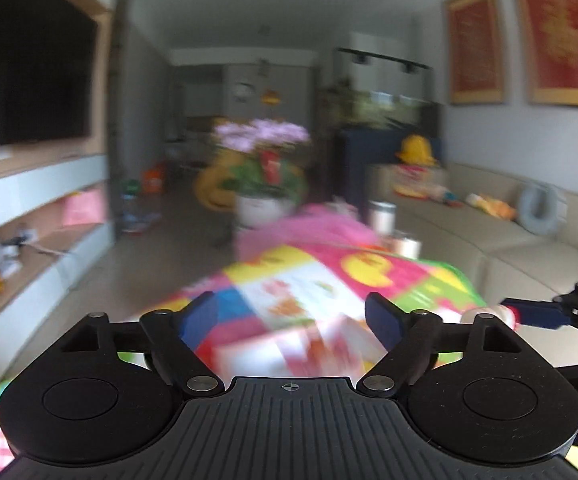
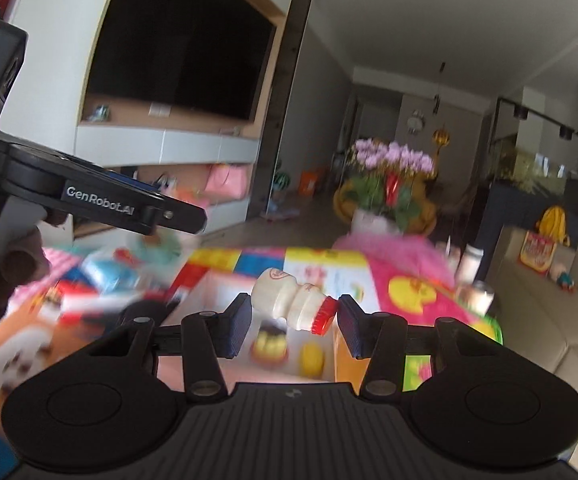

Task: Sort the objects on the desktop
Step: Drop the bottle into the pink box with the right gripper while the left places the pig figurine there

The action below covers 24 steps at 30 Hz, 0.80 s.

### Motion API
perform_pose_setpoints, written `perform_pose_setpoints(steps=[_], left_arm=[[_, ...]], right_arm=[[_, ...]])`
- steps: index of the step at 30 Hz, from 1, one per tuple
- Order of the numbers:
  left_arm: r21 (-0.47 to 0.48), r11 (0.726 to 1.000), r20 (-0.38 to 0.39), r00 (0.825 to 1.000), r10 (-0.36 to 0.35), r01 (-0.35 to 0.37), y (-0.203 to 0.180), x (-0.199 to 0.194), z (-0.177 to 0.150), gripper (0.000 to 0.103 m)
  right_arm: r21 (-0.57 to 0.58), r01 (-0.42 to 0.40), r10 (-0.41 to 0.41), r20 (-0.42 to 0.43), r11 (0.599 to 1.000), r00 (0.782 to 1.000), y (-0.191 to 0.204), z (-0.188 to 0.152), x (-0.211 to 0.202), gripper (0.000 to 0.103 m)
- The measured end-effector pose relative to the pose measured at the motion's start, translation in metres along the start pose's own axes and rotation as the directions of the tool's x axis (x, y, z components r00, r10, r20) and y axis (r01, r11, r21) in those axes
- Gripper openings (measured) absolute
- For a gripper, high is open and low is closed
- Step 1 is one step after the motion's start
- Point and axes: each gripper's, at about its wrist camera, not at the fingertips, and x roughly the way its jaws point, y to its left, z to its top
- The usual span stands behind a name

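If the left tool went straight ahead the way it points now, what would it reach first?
Probably the colourful play mat ahead: the open left tool tilts slightly down toward it, nothing between its fingers. The image is blurred, so depth is uncertain.

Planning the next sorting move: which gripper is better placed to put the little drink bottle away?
Right. The right gripper is shut on the small bottle, lying sideways above the open box. The left gripper is open and empty.

I counted one small bottle between my right jaws, two red hangings at one o'clock, one flower pot at twelve, one television (dark) at eleven, two cups near the pot.
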Motion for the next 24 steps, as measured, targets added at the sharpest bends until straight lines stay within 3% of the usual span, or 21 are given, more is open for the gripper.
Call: perform_pose_setpoints(steps=[2, 5, 9, 12, 15, 20, 24], left_arm=[[-0.05, 0.998, -0.012, 0.999, 0.038, -0.039, 0.017, -0.001, -0.006, 0.098], [-0.064, 0.994, -0.078, 0.994, 0.082, -0.087, 0.036, -0.007, -0.038, 0.101], [-0.033, 0.984, -0.205, 0.965, 0.164, -0.174, 0.049, -0.018, -0.095, 0.103], [-0.076, 0.974, -0.295, 0.938, 0.181, -0.212, 0.062, -0.028, -0.136, 0.103], [-0.146, 0.956, -0.336, 0.922, 0.195, -0.255, 0.075, -0.041, -0.165, 0.103], [-0.217, 0.927, -0.366, 0.906, 0.213, -0.306, 0.096, -0.057, -0.192, 0.103], [-0.248, 0.917, -0.35, 0.912, 0.215, -0.312, 0.104, -0.065, -0.195, 0.103]], right_arm=[[0.026, -0.033, 0.033, -0.016, 0.999, 0.999, -0.004, 0.012, 0.025, 0.048], [0.078, -0.043, 0.046, -0.033, 0.996, 0.998, -0.011, 0.021, 0.046, 0.059], [0.118, -0.033, 0.038, -0.042, 0.992, 0.998, -0.015, 0.02, 0.055, 0.07], [0.128, -0.024, 0.032, -0.064, 0.992, 0.997, -0.013, 0.018, 0.059, 0.072], [0.125, -0.036, 0.05, -0.106, 0.992, 0.993, -0.005, 0.018, 0.067, 0.073], [-0.014, -0.114, 0.11, -0.164, 0.993, 0.98, 0.051, 0.006, 0.081, 0.074], [-0.164, -0.188, 0.152, -0.212, 0.968, 0.965, 0.112, -0.01, 0.102, 0.074]])
